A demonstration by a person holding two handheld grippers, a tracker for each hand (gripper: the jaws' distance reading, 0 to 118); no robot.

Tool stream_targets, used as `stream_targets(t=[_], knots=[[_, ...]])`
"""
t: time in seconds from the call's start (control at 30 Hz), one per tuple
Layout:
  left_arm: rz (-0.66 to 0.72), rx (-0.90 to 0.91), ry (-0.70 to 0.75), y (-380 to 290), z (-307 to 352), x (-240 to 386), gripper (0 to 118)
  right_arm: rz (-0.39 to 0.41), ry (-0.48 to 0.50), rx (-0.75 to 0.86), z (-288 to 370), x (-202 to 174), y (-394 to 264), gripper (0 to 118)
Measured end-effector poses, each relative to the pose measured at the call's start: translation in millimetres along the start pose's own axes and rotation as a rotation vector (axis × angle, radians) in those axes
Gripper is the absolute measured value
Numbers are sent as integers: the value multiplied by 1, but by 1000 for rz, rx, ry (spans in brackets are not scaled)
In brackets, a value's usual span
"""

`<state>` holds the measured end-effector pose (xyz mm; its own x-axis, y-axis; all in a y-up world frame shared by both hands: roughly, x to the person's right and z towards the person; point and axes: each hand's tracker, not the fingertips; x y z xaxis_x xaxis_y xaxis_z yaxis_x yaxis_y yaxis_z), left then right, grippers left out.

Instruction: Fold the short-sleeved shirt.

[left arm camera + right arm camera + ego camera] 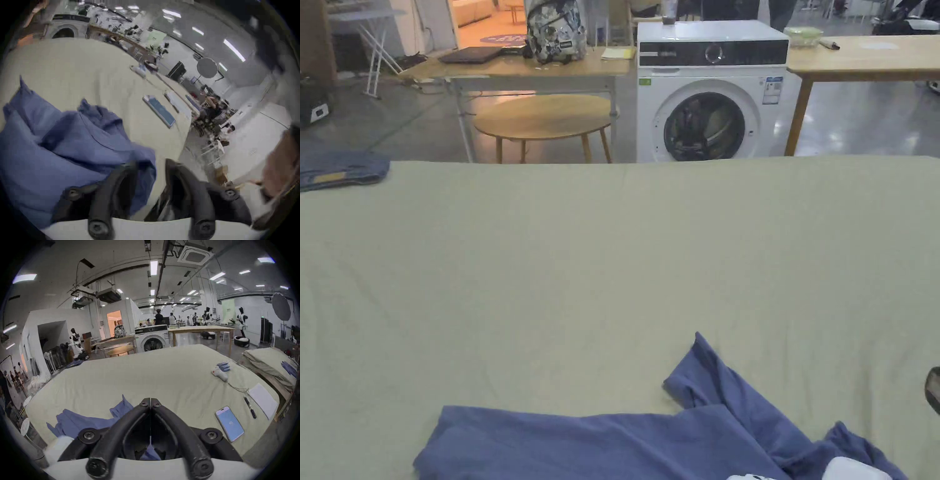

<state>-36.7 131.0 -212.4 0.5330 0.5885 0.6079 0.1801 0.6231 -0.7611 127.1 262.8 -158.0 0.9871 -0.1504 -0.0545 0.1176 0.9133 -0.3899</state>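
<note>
A blue short-sleeved shirt [612, 444] lies crumpled at the near edge of the beige-covered table [612, 250], one sleeve pointing away from me. In the left gripper view the shirt [65, 146] bunches up at the left. My left gripper [150, 164] is open there, its left jaw against the cloth's edge and its right jaw over bare cover. This view is blurred. In the right gripper view my right gripper [151, 400] is shut, tips touching with no cloth seen between them. It hovers over the shirt [78, 420], and blue cloth shows beneath its base.
A phone [229, 423], a pen [250, 407], a white sheet [263, 399] and a white corded device [220, 374] lie on the table's right side. A folded dark blue garment [340, 170] sits at the far left corner. Beyond the table stand a washing machine [709, 94] and wooden tables.
</note>
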Motion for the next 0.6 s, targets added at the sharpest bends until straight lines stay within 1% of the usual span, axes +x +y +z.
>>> stream_targets(t=[0.07, 0.17, 0.2, 0.23, 0.27, 0.3, 0.33, 0.37, 0.47, 0.53, 0.6], knots=[[-16, 140, 79, 11, 52, -7, 37, 9, 17, -10, -1, -5, -3, 0], [-138, 306, 263, 29, 144, -10, 35, 42, 57, -3, 1, -16, -6, 0], [-171, 356, 330, 30, 173, -13, 25, 57, 70, 1, 0, -19, -6, 0], [-201, 421, 413, 27, 206, -14, 4, 76, 83, 5, 0, -23, -6, 0], [-217, 477, 505, 23, 236, -14, 0, 93, 82, 12, -1, -27, -7, 0], [-213, 512, 602, 18, 263, -14, 0, 107, 81, 17, -1, -31, -9, 0], [-214, 537, 656, 13, 279, -15, 0, 111, 83, 23, -1, -33, -10, 0], [-230, 607, 710, 3, 299, -11, 0, 110, 88, 27, -2, -34, -11, 0], [-122, 572, 763, -16, 343, -17, 0, 95, 112, 24, -3, -36, -12, 0], [-94, 563, 826, -23, 362, -31, 0, 94, 115, 14, -4, -37, -14, 0], [-67, 504, 869, -23, 375, -47, 0, 91, 120, -2, -4, -37, -16, 0]])
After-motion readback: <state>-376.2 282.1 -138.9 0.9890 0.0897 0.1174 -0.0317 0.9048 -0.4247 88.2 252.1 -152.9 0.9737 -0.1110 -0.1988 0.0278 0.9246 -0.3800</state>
